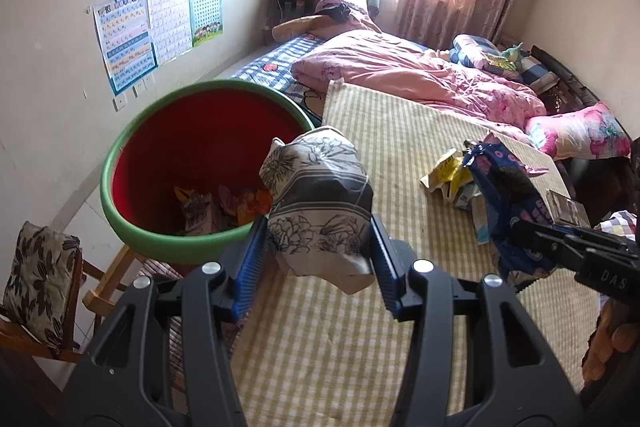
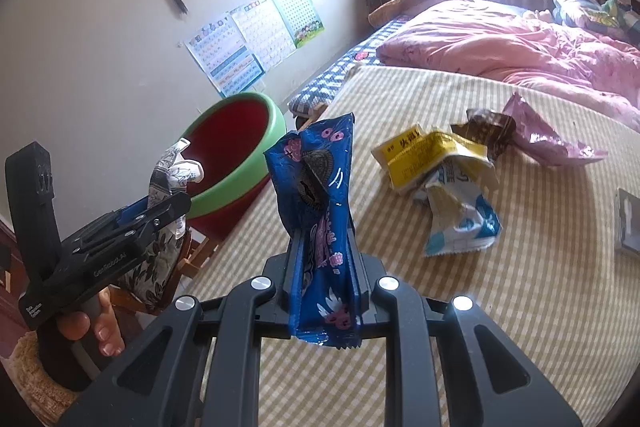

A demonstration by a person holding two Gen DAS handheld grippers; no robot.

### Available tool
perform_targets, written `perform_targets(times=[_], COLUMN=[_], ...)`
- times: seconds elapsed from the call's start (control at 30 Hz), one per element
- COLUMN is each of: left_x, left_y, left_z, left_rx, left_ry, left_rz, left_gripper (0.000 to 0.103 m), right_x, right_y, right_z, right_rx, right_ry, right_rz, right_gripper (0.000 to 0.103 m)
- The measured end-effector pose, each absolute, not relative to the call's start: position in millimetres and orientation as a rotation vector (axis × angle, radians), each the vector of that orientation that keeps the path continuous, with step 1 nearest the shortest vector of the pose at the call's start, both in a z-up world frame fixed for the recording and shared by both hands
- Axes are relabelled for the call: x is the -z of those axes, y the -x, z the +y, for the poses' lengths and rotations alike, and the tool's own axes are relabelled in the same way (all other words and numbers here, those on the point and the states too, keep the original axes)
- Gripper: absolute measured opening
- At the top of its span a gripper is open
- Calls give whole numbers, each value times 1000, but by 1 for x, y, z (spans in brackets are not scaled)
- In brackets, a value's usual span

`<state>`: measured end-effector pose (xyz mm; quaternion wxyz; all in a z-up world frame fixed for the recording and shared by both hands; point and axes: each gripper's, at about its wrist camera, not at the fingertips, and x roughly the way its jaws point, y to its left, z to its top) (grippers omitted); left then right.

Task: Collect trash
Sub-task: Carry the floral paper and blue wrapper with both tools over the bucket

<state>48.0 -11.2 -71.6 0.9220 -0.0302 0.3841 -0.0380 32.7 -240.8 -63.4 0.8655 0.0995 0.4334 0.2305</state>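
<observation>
Both tools are loaded. The left tool [image 1: 320, 231] is clamped on a crumpled paper wad [image 1: 320, 203] with a black-and-white flower print, blue pads pressing both sides. The right tool [image 2: 322, 255] is squeezed nearly shut on a blue cookie wrapper [image 2: 316, 211] that stands upright between its fingers, a dark sandwich cookie pictured on it with pink bits around; I can't read its lettering.

Room to move: from the left wrist view, the basin [image 1: 120, 155] (red inside, green rim) sits at about 10 o'clock from the wad, just off the edge of the bed. It's wide open on top, with a few wrappers already at the bottom. The wad is held up right beside the basin's near rim. A wooden chair [image 1: 100, 291] with a leaf-print cushion [image 1: 36, 283] stands at 8 o'clock, below the basin.

The checked mat [image 2: 520, 307] on the bed is mostly bare near the tools. The leftover trash pile sits at 2 o'clock from the right tool: a yellow packet [image 2: 424, 155] with Chinese print I can't make out, a white-and-blue wrapper [image 2: 460, 219], a brown one [image 2: 488, 131] and a pink one [image 2: 540, 135]. A pink quilt [image 1: 420, 75] lies bunched further back.

"DAS" shows on the right tool's body. Both tools tilt downward; fingers of the left hand [image 2: 96, 331] wrap its handle.
</observation>
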Motion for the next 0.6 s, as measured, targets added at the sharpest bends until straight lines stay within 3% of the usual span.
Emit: perform_targets(times=[0.6], left_x=[70], left_y=[-57], left_z=[9], left_rx=[72], left_ry=[73], left_rz=[775], left_gripper=[48], right_x=[59], right_y=[-49], right_z=[-209], right_rx=[-506], right_ry=[-192], right_rz=[896], right_gripper=[19])
